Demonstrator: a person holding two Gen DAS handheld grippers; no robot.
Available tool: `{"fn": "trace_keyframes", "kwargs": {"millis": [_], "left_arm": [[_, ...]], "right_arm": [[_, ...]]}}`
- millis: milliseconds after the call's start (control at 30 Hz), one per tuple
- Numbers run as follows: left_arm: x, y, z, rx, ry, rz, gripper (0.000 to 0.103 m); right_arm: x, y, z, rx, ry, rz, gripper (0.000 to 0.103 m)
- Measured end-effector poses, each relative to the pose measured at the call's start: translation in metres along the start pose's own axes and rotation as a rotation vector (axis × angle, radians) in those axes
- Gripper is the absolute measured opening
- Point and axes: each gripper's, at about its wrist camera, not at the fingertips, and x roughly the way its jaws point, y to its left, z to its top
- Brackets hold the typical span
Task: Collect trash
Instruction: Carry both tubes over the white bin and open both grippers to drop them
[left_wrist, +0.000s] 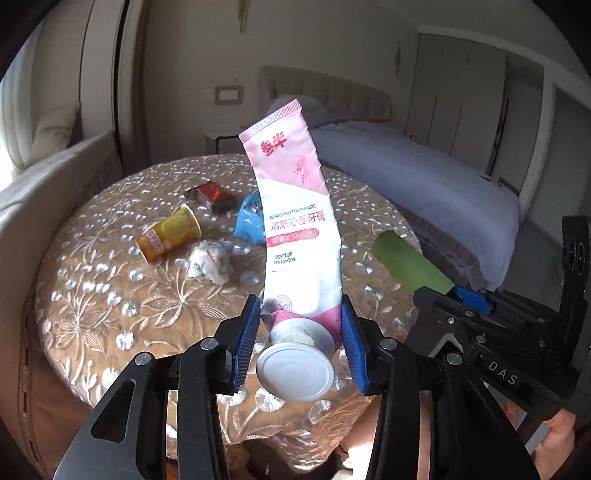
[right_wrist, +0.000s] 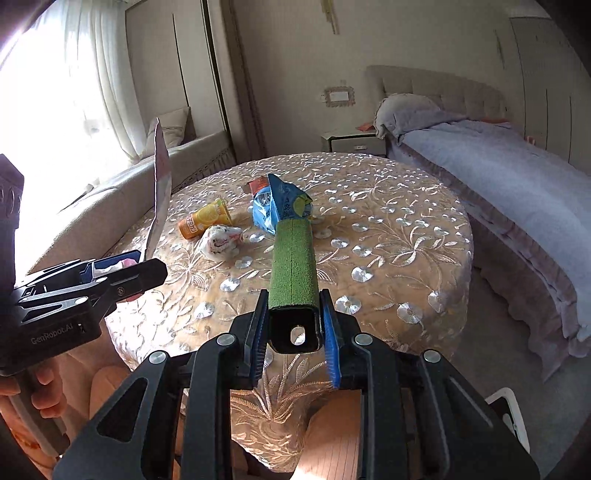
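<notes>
Clamping a toothpaste tube (left_wrist: 300, 236), the left gripper (left_wrist: 300, 343) jaws are closed; right gripper (right_wrist: 295, 328) jaws grip a green handle (right_wrist: 293, 264) above the bench (right_wrist: 388, 236).

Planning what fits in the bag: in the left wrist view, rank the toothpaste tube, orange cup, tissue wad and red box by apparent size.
1. toothpaste tube, though it looms because the left gripper holds it near the lens.
2. orange cup.
3. tissue wad, close to the cup.
4. red box, farthest away, so unsure.

Open tablecloth (right_wrist: 388, 258) on right, orange cup (right_wrist: 201, 220), crumpled wrapper (right_wrist: 221, 242), blue bag (right_wrist: 277, 210) crowding left-centre
</notes>
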Motion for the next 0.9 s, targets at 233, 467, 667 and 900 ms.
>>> {"fn": "trace_keyframes", "kwargs": {"millis": [233, 467, 667, 900], "left_arm": [[0.02, -0.058, 0.001, 0.096, 0.045, -0.091, 0.042], [0.048, -0.115, -0.003, 0.198, 0.095, -0.176, 0.043], [0.076, -0.164, -0.011, 0.279, 0.158, -0.261, 0.042], [0.116, -0.216, -0.033, 0.38, 0.259, -0.325, 0.043]], "right_arm": [[-0.031, -0.038, -0.013, 0.059, -0.025, -0.084, 0.028], [-0.057, -0.085, -0.037, 0.127, -0.02, -0.187, 0.028], [-0.069, -0.12, -0.062, 0.191, 0.014, -0.284, 0.028], [-0.073, -0.158, -0.093, 0.25, 0.088, -0.374, 0.028]]}}
